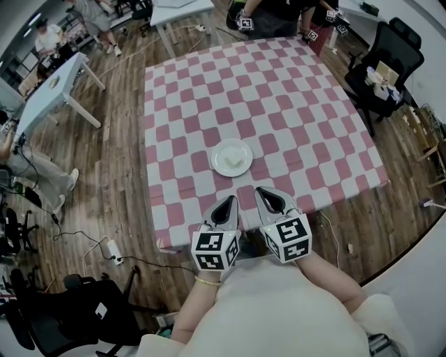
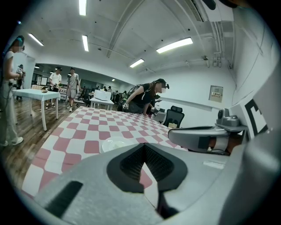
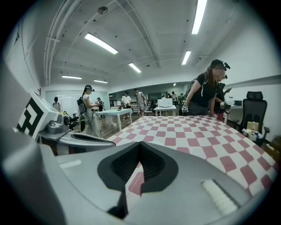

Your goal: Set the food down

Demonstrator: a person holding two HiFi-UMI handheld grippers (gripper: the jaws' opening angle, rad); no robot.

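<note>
One pale piece of food [image 1: 234, 162] lying on white plate [image 1: 215, 157], near front-centre of pink-and-white checked tablecloth [image 1: 293, 104]. Just short of plate, at table's near edge: left gripper [image 1: 231, 201] and right gripper [image 1: 262, 192], side by side, both claws pressed together, empty. Person [image 1: 268, 17] leaning at far edge.

Food [image 1: 234, 162] on plate [image 1: 217, 155], mid-table [image 1: 279, 90]

Open-plan lab or office workspace, wood floor [image 1: 104, 160], white worktables [image 1: 56, 87], black swivel chairs [image 1: 390, 52], power strip [image 1: 113, 249] and loose cables on the floor, long ceiling strip lights [image 3: 101, 43], several people [image 3: 90, 110] standing at tables
</note>
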